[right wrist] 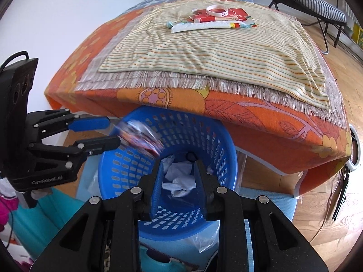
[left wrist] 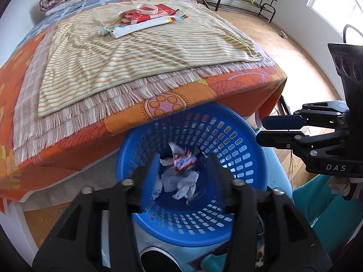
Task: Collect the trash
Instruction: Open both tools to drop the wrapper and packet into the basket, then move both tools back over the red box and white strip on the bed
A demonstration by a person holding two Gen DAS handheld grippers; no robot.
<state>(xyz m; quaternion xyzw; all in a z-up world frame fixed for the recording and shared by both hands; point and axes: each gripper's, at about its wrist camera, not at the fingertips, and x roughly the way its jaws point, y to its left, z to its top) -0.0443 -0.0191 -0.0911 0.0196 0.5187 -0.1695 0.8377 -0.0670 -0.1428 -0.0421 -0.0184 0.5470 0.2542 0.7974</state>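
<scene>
left gripper parted, its jaws clear of the crinkly wrapper (motion-blurred) just beyond its tips, above the perforated blue plastic basket; right gripper narrowly parted, empty, over crumpled paper.

Surface draped in orange floral cloth. On cloth: fringed beige throw, striped yellow-green sheet atop throw. On sheet, far end: red packet, white ring, long white wrapper. Wooden floor beside; blue basket at near edge, rim partly under cloth overhang.
</scene>
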